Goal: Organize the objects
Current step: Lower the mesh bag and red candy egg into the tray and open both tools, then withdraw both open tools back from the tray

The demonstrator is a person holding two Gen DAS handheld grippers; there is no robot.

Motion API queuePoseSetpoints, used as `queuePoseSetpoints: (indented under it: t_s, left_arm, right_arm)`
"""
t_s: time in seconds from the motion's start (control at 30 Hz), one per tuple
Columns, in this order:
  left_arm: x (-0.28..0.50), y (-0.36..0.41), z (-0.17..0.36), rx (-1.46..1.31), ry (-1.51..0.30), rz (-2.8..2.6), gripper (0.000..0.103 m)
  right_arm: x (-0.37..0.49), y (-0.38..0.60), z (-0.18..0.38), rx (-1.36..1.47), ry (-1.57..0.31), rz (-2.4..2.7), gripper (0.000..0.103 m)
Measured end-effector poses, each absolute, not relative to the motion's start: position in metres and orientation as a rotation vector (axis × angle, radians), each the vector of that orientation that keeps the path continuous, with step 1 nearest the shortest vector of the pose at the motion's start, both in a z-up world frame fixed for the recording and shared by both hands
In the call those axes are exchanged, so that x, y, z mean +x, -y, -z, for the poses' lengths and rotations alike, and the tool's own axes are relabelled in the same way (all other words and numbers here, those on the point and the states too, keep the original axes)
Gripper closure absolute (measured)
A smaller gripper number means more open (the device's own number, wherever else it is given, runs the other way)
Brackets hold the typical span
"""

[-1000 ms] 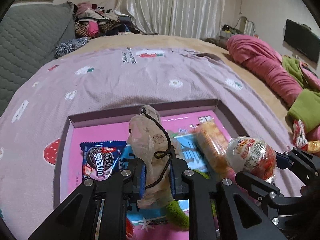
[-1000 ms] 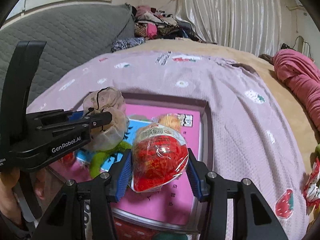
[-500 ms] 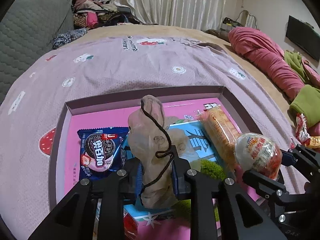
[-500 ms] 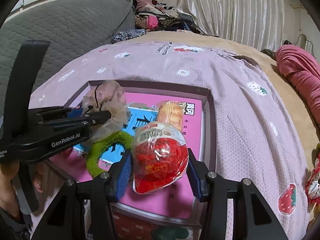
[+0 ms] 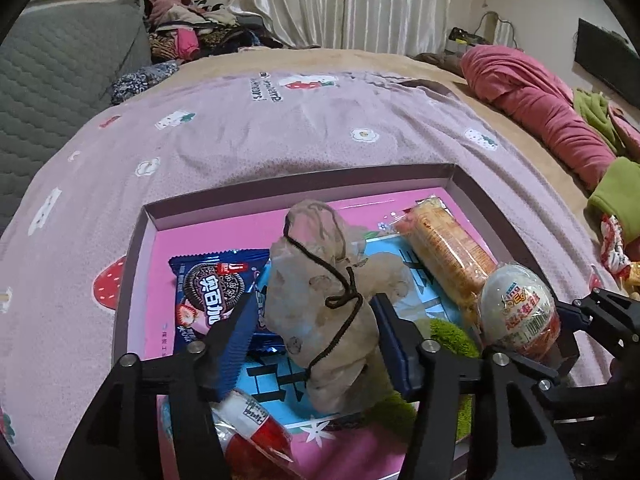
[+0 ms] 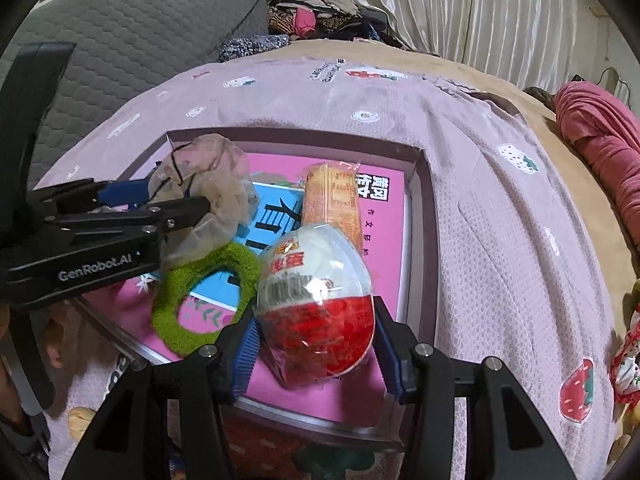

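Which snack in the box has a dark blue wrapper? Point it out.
The cookie packet, lying flat at the box's left side. The long biscuit pack is orange, and the egg is white and red.

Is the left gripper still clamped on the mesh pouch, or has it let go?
Let go: the left gripper jaws have just been opening, with gaps either side of the mesh pouch standing between them over the tray.

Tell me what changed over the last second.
The left gripper has just opened its jaws, letting go of the pouch, which still stands between them over the tray. The right gripper still holds the egg; snacks in the tray unchanged.
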State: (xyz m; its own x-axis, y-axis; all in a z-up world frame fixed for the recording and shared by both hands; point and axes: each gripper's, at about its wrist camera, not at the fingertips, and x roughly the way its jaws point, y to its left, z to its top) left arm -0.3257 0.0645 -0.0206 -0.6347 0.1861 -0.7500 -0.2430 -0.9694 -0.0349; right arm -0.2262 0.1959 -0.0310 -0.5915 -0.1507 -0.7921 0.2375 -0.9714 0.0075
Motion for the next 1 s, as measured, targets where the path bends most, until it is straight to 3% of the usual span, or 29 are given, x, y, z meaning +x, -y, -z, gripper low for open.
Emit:
queuePoseSetpoints:
  t_s: [0.07, 0.17, 1.0]
  left_arm:
    - [-0.324, -0.064, 0.020, -1.198, -0.104, -2.648, 0.034]
    - [-0.323, -0.063, 0.017, -1.199, -0.111, -2.652, 0.027]
    - [-0.289, -0.037, -0.029, -1.112, -0.099, -2.808, 0.018]
  right_arm:
    - [-0.226, -0.195, 0.031, 1.301, -0.162, 2.628, 0.038]
    - [-0.224, -0.197, 0.026, 1.280, -0.169, 2.645, 0.033]
    - [-0.199, -0.198, -0.024, 1.074, -0.124, 2.743, 0.017]
